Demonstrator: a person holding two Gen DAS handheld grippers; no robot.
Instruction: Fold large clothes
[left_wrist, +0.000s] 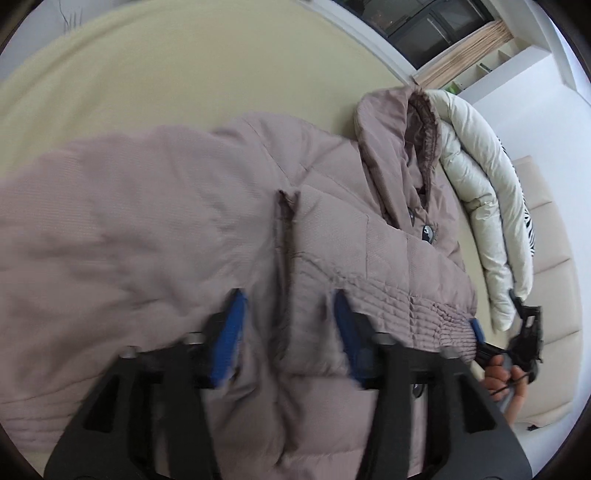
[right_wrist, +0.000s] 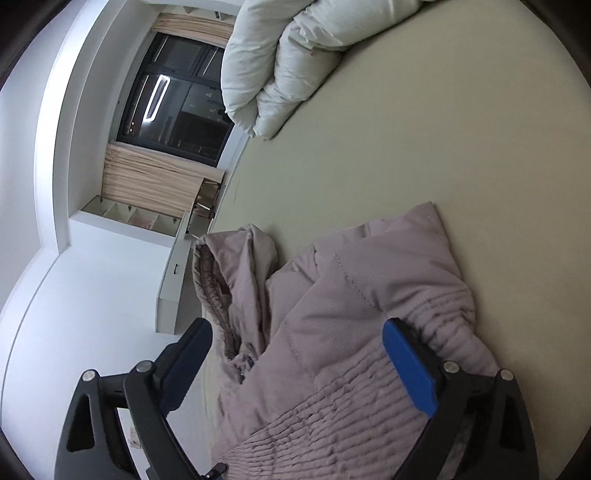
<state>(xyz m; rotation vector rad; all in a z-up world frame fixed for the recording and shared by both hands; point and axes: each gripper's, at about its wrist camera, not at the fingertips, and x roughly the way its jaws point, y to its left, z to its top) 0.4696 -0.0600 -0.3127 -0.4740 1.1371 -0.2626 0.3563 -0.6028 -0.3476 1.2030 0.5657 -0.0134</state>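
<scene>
A mauve hooded puffer jacket (left_wrist: 155, 229) lies spread on a cream bed sheet (left_wrist: 177, 70), its hood (left_wrist: 391, 122) toward the far right. My left gripper (left_wrist: 290, 326) hovers over the jacket's middle. Its blue pads (left_wrist: 231, 332) stand apart with a ridge of loose fabric between them, not pinched. In the right wrist view my right gripper (right_wrist: 295, 347) is spread wide over the jacket's (right_wrist: 354, 317) ribbed hem (right_wrist: 332, 417), with neither pad pressing the cloth. A hand (left_wrist: 498, 373) holds that gripper at the jacket's right edge.
A rolled white duvet (left_wrist: 476, 184) lies along the bed's side just past the hood, also seen as the duvet (right_wrist: 288, 66) in the right wrist view. A zebra-striped pillow (left_wrist: 530, 229) and a padded headboard (left_wrist: 554, 295) sit behind it. A dark window (right_wrist: 177, 107) and curtains are beyond.
</scene>
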